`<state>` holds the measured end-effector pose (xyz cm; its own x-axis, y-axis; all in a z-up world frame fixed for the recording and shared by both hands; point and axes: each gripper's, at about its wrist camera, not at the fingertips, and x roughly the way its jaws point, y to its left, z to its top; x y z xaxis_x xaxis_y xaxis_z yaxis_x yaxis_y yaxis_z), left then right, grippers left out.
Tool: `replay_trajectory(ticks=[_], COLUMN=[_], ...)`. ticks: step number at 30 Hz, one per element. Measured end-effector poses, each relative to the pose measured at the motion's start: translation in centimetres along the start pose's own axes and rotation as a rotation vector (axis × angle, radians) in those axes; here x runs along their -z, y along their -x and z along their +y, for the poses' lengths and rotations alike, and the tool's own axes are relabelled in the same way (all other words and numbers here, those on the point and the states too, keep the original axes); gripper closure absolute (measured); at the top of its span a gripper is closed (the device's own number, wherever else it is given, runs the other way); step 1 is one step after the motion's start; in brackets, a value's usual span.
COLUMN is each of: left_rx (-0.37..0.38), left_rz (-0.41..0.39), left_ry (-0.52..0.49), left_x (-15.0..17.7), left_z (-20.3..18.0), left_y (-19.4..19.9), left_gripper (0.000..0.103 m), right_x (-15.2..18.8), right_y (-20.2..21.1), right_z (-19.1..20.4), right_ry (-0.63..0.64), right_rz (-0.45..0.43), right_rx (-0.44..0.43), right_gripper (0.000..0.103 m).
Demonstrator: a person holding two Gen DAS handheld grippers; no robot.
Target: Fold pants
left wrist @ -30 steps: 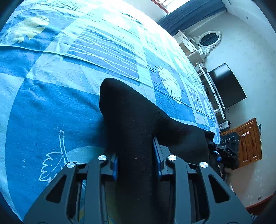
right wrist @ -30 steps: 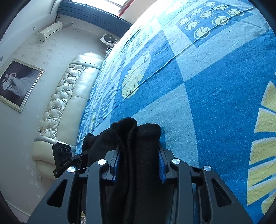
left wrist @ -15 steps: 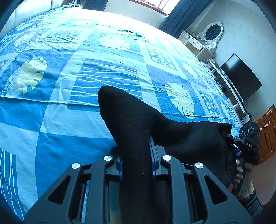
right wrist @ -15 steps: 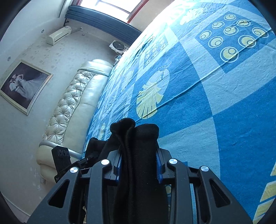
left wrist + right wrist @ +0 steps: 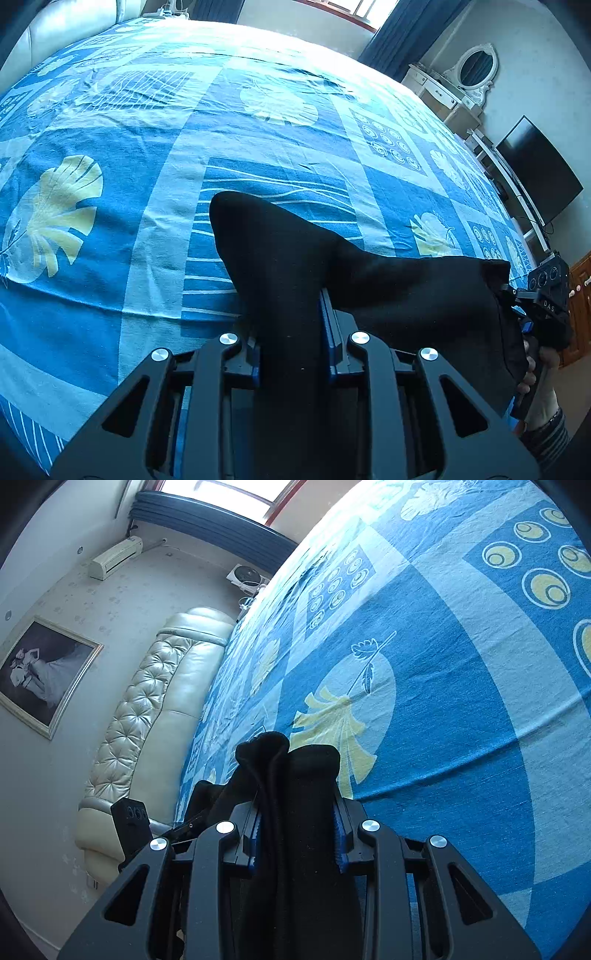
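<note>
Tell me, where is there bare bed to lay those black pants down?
Nearly the whole blue patterned bedsheet lies bare, from the tufted headboard across toward the television. The only crowded spot is the near edge, where the left gripper and right gripper hold the black pants.

Pants [image 5: 288, 266] hang between both grippers above the bed [image 5: 147, 206].

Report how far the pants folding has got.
Done: both tongs have picked up the black pants. The left tongs and right tongs are each shut on bunched fabric.

In hand: the pants hang stretched between the tongs above the blue bedspread.

Left: laying them flat and folding; no tidy fold shows yet.
</note>
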<state>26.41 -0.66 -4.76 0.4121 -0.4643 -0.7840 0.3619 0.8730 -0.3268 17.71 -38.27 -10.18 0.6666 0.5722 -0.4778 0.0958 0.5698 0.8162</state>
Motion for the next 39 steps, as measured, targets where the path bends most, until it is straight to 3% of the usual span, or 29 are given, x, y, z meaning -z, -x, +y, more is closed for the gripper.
replay_trajectory(ticks=[6, 28, 30, 32, 34, 39], left_rx=[-0.003, 0.008, 0.008, 0.022, 0.056, 0.163], left_rz=[-0.015, -0.023, -0.020, -0.024, -0.033, -0.015], left_ry=[-0.012, -0.006, -0.011, 0.000, 0.026, 0.070], left_x=[0.4, 0.7, 0.7, 0.8, 1.1, 3.9], left_z=[0.0, 0.2, 0.1, 0.4, 0.9, 1.6], left_y=[-0.2, -0.4, -0.3, 0.2, 1.0, 3.1], left_gripper=[0.076, 0.073, 0.068, 0.048, 0.037, 0.027], right_x=[0.4, 0.5, 0.5, 0.6, 0.7, 2.3], right_y=[0.1, 0.1, 0.4, 0.7, 1.4, 4.6], right_z=[-1.5, -1.6, -1.6, -1.5, -1.3, -1.1], right_ry=[-0.028, -0.029, -0.036, -0.042, -0.052, -0.068], right_rz=[-0.004, -0.012, -0.017, -0.020, -0.027, -0.055], right_rx=[-0.030, -0.043, -0.052, -0.066, -0.075, -0.077], right_gripper=[0.073, 0.071, 0.069, 0.063, 0.053, 0.041])
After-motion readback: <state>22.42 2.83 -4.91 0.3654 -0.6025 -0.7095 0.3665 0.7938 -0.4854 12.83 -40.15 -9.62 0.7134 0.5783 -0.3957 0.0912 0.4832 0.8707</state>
